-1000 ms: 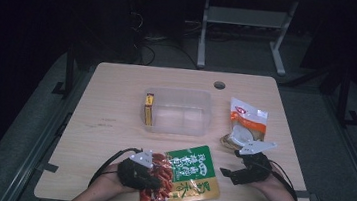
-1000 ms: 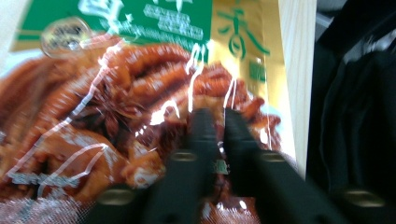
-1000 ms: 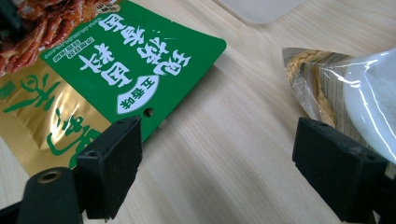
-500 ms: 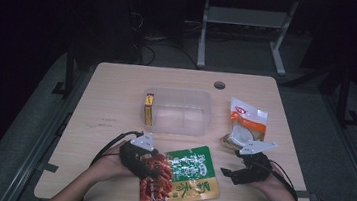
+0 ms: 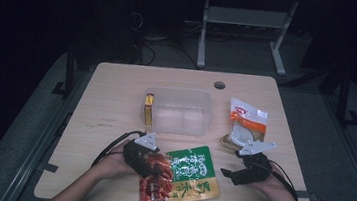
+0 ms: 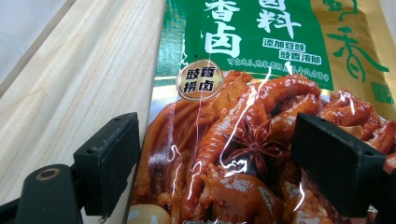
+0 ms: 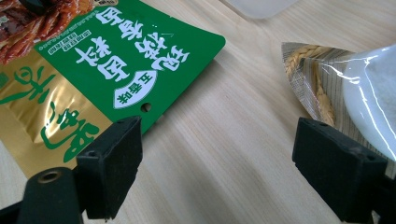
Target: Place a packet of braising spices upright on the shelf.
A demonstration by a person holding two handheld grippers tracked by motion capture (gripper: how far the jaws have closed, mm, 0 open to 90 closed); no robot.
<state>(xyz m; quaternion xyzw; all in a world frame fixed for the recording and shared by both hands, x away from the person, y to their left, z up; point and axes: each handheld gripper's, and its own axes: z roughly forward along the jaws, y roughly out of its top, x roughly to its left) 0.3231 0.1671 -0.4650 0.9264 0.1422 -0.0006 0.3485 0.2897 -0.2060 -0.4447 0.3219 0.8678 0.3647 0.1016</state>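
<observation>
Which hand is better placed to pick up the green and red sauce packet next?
Left. The left tongs stand open right over the sauce packet, its edge between the jaws. The right tongs are open over bare table beside it.

The left gripper (image 5: 148,164) covers the red end of the sauce packet (image 5: 190,174) in the high view, the print on the small yellow box (image 5: 149,108) beside the clear plastic container (image 5: 180,112) is too small to read.
</observation>
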